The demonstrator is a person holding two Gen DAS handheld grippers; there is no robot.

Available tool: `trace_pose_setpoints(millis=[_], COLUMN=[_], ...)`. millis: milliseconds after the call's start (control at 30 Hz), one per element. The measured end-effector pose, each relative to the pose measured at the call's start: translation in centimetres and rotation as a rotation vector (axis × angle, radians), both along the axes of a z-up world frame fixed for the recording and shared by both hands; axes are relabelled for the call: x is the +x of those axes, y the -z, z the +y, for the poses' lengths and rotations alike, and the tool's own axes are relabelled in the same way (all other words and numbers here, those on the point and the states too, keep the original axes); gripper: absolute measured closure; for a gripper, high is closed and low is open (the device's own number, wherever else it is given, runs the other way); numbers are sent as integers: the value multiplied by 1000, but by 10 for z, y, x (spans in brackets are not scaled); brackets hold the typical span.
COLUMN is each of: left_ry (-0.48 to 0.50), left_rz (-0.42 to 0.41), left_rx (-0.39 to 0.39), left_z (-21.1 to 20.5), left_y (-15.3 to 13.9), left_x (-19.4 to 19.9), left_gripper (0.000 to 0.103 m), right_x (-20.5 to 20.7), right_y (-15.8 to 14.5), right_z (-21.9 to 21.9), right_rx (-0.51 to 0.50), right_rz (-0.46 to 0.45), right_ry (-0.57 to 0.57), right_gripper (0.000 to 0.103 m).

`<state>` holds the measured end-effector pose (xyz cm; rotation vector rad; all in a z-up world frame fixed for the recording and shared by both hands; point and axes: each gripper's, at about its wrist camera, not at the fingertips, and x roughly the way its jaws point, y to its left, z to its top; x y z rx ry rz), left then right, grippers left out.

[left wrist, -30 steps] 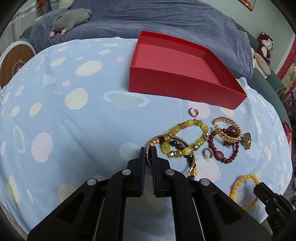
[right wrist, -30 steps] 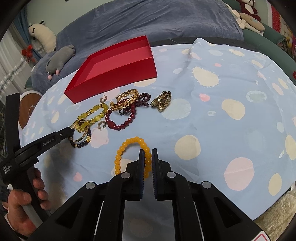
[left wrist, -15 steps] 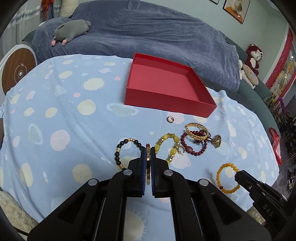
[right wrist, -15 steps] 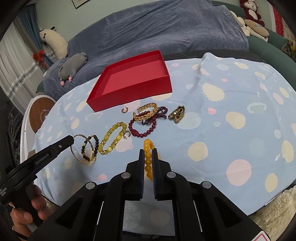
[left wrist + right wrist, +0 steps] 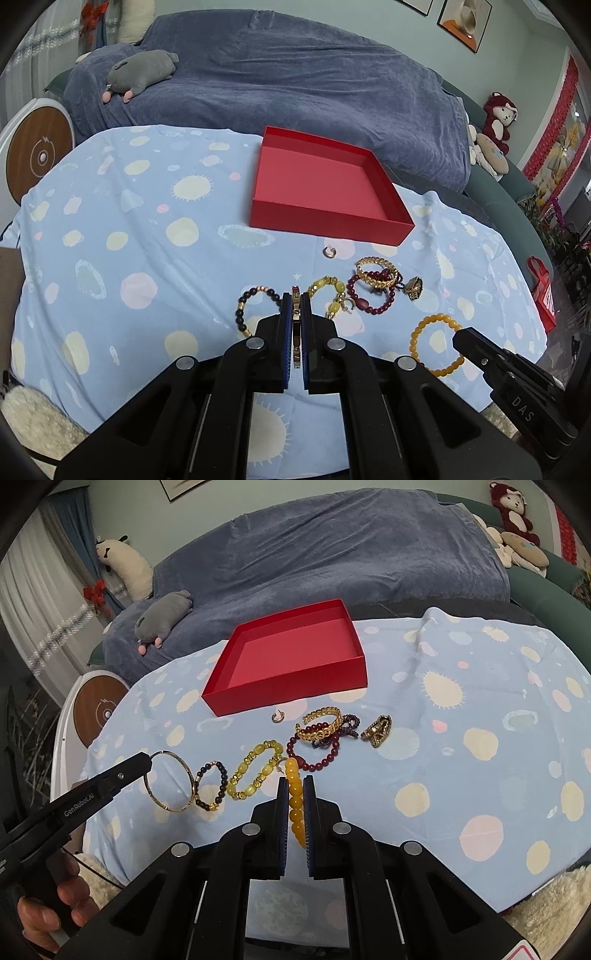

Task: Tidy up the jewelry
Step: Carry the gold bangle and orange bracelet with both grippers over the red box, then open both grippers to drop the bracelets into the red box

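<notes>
Right wrist view: your right gripper (image 5: 294, 805) pinches the amber bead bracelet (image 5: 295, 805); the left gripper (image 5: 146, 766) at nine o'clock clamps the thin gold bangle (image 5: 171, 781). The empty red box (image 5: 288, 653) lies at twelve o'clock, beyond the remaining jewelry, roughly equidistant.

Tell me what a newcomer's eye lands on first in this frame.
Probably the empty red box at the far side of the blue spotted cloth, with loose jewelry strewn in front of it. Next, both grippers, each lifting a piece: the left gripper holds a thin gold bangle and the right gripper pinches an orange bead bracelet.
</notes>
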<state>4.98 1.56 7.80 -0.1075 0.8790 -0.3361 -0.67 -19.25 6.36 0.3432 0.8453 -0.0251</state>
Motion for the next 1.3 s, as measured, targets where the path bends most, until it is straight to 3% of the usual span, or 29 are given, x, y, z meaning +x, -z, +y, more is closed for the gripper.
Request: trace_pose_setpoints(millis=[233,633,900,1100,1300], left_ry=[27,64,65,72,69], left_rz=[-5,-67,-24,4,43], left_rx=[-7,-42,-48,-2,35], left_z=[-18,-55,-79,-92,-98], left_y=[-13,-46,-27,-3,21], left_x=[42,175,265,302,325], left_gripper=[99,99,99,99,98], right_x=[44,192,284,331,351], right_y=[-17,-46,-26,6,33], right_z=[-6,-42,-53,-62,-67], right_rx=[-4,26,15,28,-21], right_rz=[-31,-87,-42,34,98], right_ry=[-37,-83,-84,-61,-39], right_gripper=[96,96,96,96,95])
